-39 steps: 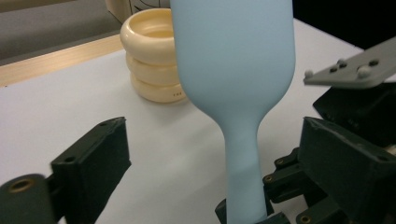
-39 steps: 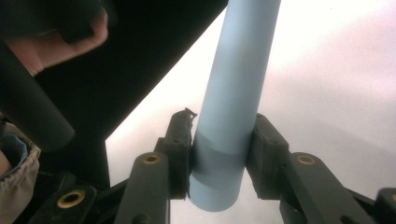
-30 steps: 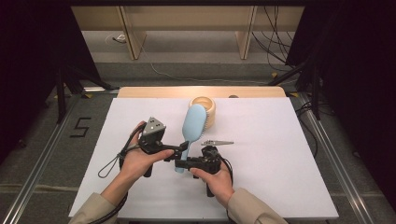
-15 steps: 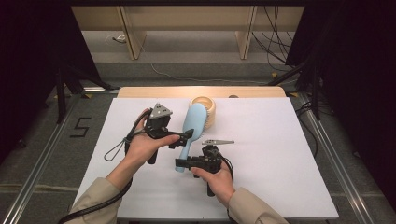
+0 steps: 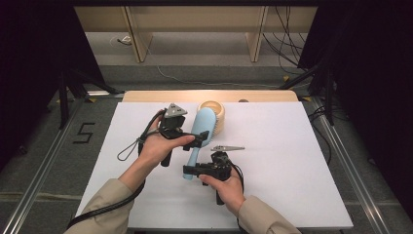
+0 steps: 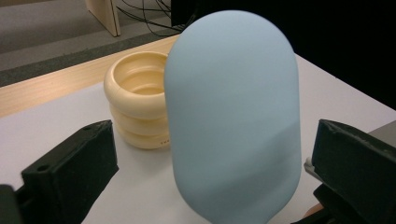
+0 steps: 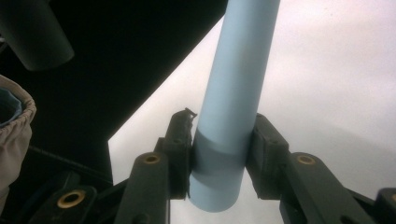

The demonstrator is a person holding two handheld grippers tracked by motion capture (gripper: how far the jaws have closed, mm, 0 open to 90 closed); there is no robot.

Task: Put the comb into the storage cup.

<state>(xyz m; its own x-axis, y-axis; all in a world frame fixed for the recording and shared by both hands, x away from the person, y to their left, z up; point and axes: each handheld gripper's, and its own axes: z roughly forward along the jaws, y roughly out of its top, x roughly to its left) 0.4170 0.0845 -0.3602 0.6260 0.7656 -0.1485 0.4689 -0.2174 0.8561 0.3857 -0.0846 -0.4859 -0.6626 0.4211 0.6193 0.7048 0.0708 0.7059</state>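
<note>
Hairbrush handle's clamped in the right gripper, head sitting between the left gripper's spread jaws, near the cream pot. I'd center the head before squeezing so it won't twist.

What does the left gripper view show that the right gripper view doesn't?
Left gripper view: the broad rounded back of the blue hairbrush's head, standing between the left gripper's spread fingers with a gap on each side, and the cream ribbed cup behind it on the white table.

Right gripper view: the brush's handle end, clamped on both sides by the right gripper's fingers, and a beige sleeve cuff at the left edge.

Both: the blue hairbrush and the white tabletop.
</note>
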